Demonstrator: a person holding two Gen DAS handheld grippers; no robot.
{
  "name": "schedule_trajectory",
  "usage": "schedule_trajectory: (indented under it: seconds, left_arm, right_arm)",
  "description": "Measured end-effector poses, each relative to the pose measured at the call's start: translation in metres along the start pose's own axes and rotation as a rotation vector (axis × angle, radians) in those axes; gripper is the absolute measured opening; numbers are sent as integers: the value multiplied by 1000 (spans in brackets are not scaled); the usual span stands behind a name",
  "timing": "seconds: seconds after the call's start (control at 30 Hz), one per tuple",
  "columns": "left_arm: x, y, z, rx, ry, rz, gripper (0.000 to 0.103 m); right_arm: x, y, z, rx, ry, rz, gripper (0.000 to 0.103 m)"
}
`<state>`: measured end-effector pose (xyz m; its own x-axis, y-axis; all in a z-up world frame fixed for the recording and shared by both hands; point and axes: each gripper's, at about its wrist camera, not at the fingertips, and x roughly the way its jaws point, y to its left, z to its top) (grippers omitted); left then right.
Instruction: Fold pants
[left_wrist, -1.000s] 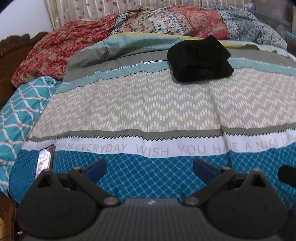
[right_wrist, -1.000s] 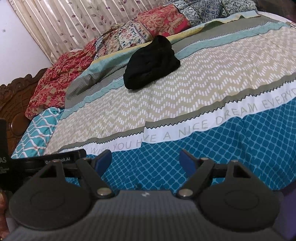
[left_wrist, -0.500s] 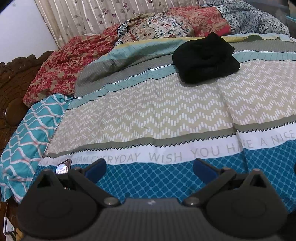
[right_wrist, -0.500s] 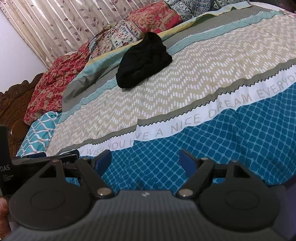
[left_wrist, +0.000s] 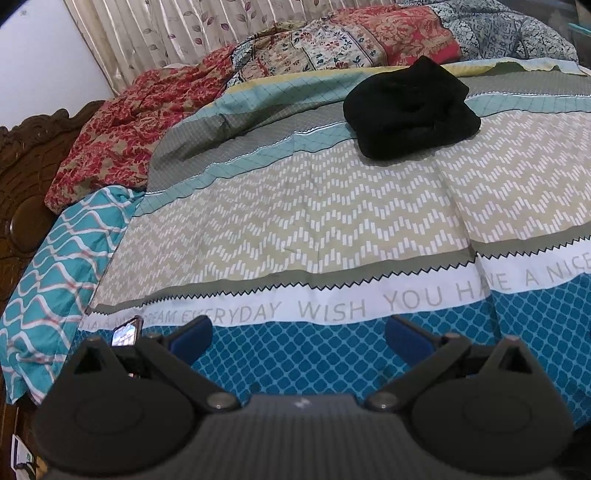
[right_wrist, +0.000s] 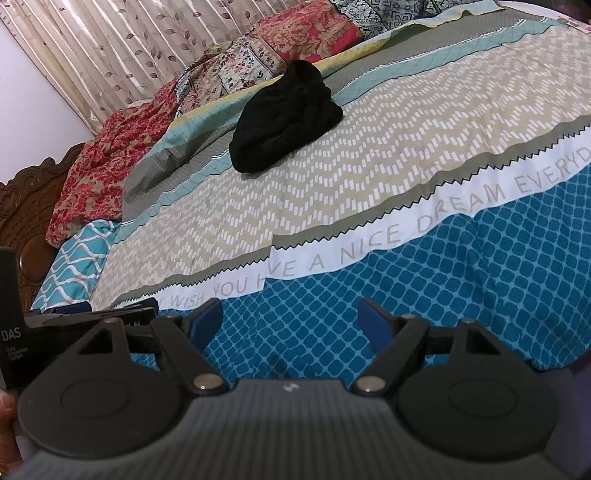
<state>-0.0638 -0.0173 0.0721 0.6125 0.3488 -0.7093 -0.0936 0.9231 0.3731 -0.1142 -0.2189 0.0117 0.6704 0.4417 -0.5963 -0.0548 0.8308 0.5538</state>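
The black pants (left_wrist: 408, 109) lie in a crumpled heap on the far part of the bed, on the grey and teal stripes of the patterned bedspread (left_wrist: 295, 221). They also show in the right wrist view (right_wrist: 284, 118), up and left of centre. My left gripper (left_wrist: 299, 334) is open and empty, low over the blue near edge of the bed, far from the pants. My right gripper (right_wrist: 291, 321) is open and empty too, over the same blue band, with the left gripper's body (right_wrist: 92, 317) beside it on the left.
A phone (left_wrist: 127, 326) lies on the bed's near left corner. A red floral quilt (left_wrist: 122, 136) and patterned pillows (left_wrist: 351, 40) pile up at the back. A carved wooden headboard (left_wrist: 18, 177) stands at the left, a curtain (right_wrist: 110, 48) behind.
Both grippers have shifted a little; the pants now sit further right in the left view and nearer centre in the right view. Both stay open and empty.
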Motion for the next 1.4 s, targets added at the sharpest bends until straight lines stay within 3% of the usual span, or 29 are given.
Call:
schedule_trajectory:
  seconds: [0.6,1.4]
  left_arm:
    - [10,1,-4,-45,119,-134,103]
    - [20,-1,-9,-44,150,-130,103]
  right_arm:
    - [0,0,2,-11,3,0,82]
    - [4,-2,0,-10,19,-4,82]
